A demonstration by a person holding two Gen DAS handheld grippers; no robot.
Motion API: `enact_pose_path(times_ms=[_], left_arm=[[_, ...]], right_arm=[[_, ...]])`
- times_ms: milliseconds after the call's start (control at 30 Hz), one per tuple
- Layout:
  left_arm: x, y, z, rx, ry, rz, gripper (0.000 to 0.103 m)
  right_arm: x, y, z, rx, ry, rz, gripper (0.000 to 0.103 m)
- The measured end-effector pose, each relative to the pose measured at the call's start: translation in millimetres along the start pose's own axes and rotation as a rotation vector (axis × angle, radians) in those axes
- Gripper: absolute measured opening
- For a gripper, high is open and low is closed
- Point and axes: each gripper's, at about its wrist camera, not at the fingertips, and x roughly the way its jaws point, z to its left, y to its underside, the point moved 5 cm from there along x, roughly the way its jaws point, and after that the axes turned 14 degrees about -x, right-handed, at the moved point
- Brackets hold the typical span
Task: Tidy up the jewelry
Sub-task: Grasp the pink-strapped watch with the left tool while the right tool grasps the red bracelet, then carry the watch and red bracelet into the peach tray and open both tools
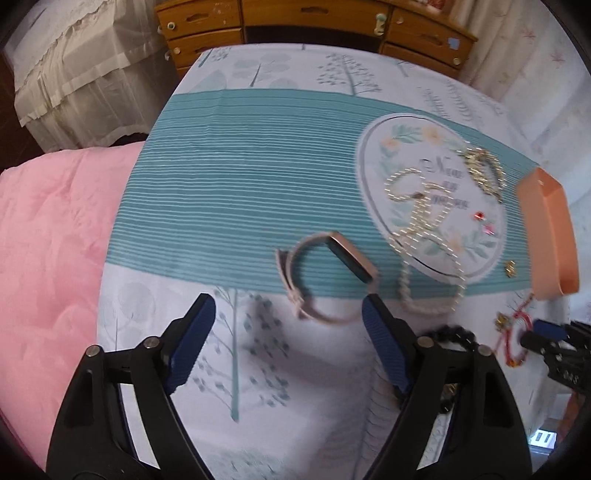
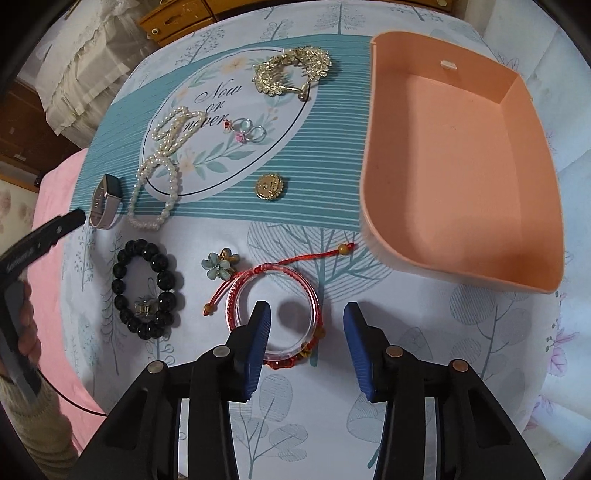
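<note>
A pink-strapped watch (image 1: 325,275) lies on the cloth just ahead of my open, empty left gripper (image 1: 286,312); it also shows in the right wrist view (image 2: 104,201). My right gripper (image 2: 306,319) is open and empty, its left finger over a red and clear bangle (image 2: 273,314) with a red cord. The empty orange tray (image 2: 461,158) stands to the right. Pearl strands (image 2: 159,173), a black bead bracelet (image 2: 146,290), a gold comb (image 2: 291,70), rings (image 2: 247,129), a gold brooch (image 2: 269,186) and a flower clip (image 2: 219,264) lie scattered.
The jewelry lies on a leaf-print cloth with a teal striped band (image 1: 240,177). A pink quilt (image 1: 48,258) lies to the left. A wooden dresser (image 1: 314,22) stands behind. The left gripper's tip (image 2: 66,223) shows in the right wrist view.
</note>
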Motion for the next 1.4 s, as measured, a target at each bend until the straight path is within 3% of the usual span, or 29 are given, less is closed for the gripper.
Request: enact_pose_path(times_ms=[233,300,433,500,567,733,967,1167,1400], left_arm=[[30.0,-12.0,5.7,-0.007,0.0,0.072,0.065],[36.0,-11.3,6.6,-0.017,-0.006,0.096,0.052],[37.7,-11.3,7.4,-0.029,-0.025,0.095,0.04],[36.3,-10.9,6.5,-0.028,-0.024,0.087,0.017],[35.9,-9.6,6.0,-0.028,-0.026,0.082,0.007],[26.9,-7.7,8.1,-0.059,-0.035,0.036,0.007],[-43.7,-4.0,-15.1,-0.012,0.021,-0.087,0.007],[-120.6,7.4,-61.8,0.082,0.085,-0.199,0.007],[-195.7,26.5,-142.1,0.203,0.154,-0.274,0.007]], right_arm=[[2.9,-2.5,3.9,-0.015,0.044,0.009,0.029],[3.8,-2.9,4.1,-0.016,0.056,0.009,0.027],[5.6,-2.9,6.2,-0.019,0.06,0.003,0.017],[6.4,-2.3,7.1,-0.02,0.053,-0.006,0.01],[6.7,-1.6,6.3,-0.014,0.039,-0.011,0.01],[2.8,1.5,1.5,0.017,-0.002,-0.029,0.009],[-36.8,9.6,3.5,0.001,-0.01,-0.113,0.009],[-97.5,9.7,-5.6,-0.008,0.031,-0.239,0.009],[-202.5,9.1,-48.6,0.038,0.129,-0.418,0.009]])
